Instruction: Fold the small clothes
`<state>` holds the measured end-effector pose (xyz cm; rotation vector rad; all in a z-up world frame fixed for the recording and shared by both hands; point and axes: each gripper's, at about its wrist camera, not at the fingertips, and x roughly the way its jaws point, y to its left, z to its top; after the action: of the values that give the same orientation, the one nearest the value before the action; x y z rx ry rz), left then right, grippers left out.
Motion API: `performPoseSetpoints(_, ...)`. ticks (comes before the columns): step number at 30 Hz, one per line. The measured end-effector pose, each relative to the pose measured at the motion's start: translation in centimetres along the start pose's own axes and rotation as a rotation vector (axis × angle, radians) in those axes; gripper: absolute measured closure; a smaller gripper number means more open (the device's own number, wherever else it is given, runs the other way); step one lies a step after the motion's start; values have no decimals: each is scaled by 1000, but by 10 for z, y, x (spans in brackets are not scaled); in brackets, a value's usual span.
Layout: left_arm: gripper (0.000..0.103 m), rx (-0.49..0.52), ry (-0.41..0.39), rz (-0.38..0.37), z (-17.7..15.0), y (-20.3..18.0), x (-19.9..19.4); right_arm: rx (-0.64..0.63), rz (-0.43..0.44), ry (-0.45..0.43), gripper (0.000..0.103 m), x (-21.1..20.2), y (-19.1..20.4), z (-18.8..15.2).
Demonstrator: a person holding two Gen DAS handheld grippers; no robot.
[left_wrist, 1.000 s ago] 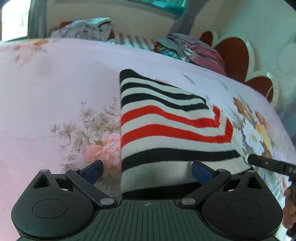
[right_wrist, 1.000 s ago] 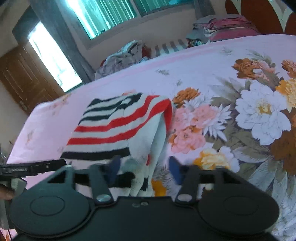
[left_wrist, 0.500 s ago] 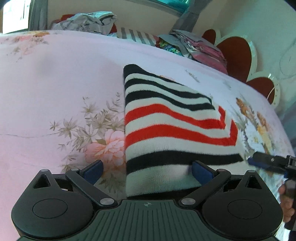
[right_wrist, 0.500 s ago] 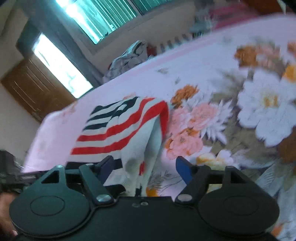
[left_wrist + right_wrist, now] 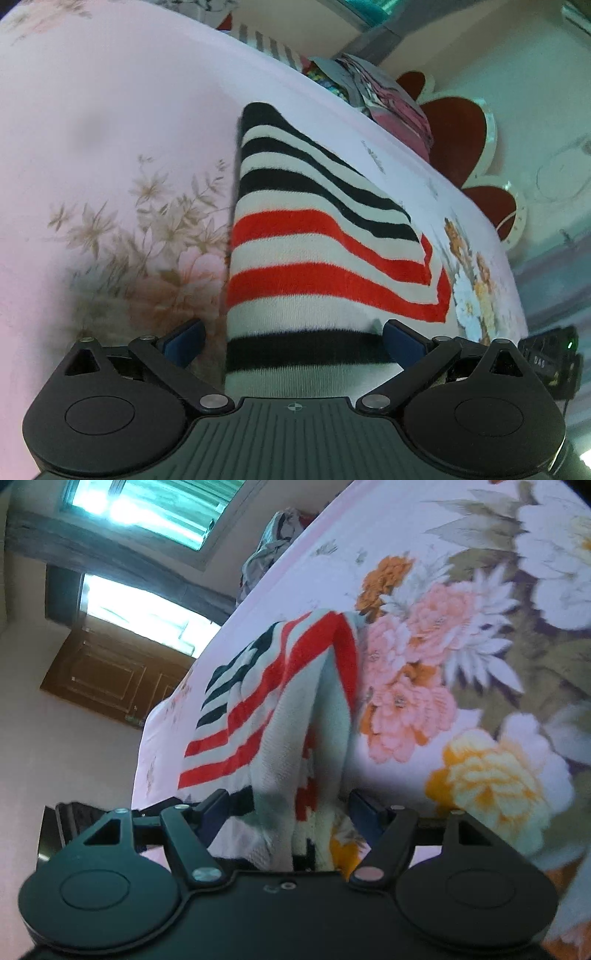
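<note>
From the left wrist, the left tongs (image 5: 293,341) stand spread wide, their blue pads clear of the cloth on the left side and just at its edge on the right; nothing is pinched. Between them lies the near end of a folded striped garment (image 5: 314,254), white with black and red bands, flat on the bed (image 5: 110,122). The bed wears a pale pink sheet printed with flowers. Beyond the far edge sit a pile of clothes (image 5: 384,92) and a red scalloped headboard (image 5: 458,136). At the lower right edge a dark piece of the other tool (image 5: 550,358) shows.

From the right wrist, the right tongs (image 5: 288,810) are apart and drawing slightly together, with the loose open edge of the same striped garment (image 5: 269,701) hanging between the pads; neither pad visibly presses on it. The layers gape there, showing the pale inside. The garment rests on the bed (image 5: 424,546), beside large pink, orange and yellow printed flowers. A window (image 5: 147,502) and a brown door (image 5: 114,679) stand behind.
</note>
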<state>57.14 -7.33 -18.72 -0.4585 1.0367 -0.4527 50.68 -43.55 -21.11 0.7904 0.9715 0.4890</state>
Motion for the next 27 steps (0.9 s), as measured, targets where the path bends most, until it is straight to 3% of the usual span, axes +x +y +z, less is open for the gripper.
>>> performPoseSetpoints(3, 21, 40, 8, 19, 8, -7, 7, -25, -26, 13, 43, 5, 5, 4)
performPoseSetpoints(6, 25, 72, 17, 57, 15, -16, 14, -61, -64, 15, 53, 10, 12, 7)
performPoseSetpoints(13, 47, 239, 1, 158, 15, -51, 10, -228, -226, -26, 69, 5, 51, -9)
performPoseSetpoints(16, 51, 301, -16, 179, 14, -62, 3, -278, -271, -62, 71, -2, 70, -18)
performPoseSetpoints(21, 53, 361, -35, 145, 14, -65, -18, -343, -325, -97, 72, -4, 103, -28)
performPoseSetpoints(27, 53, 387, -58, 110, 16, -45, -60, -380, -360, -123, 72, 8, 150, -47)
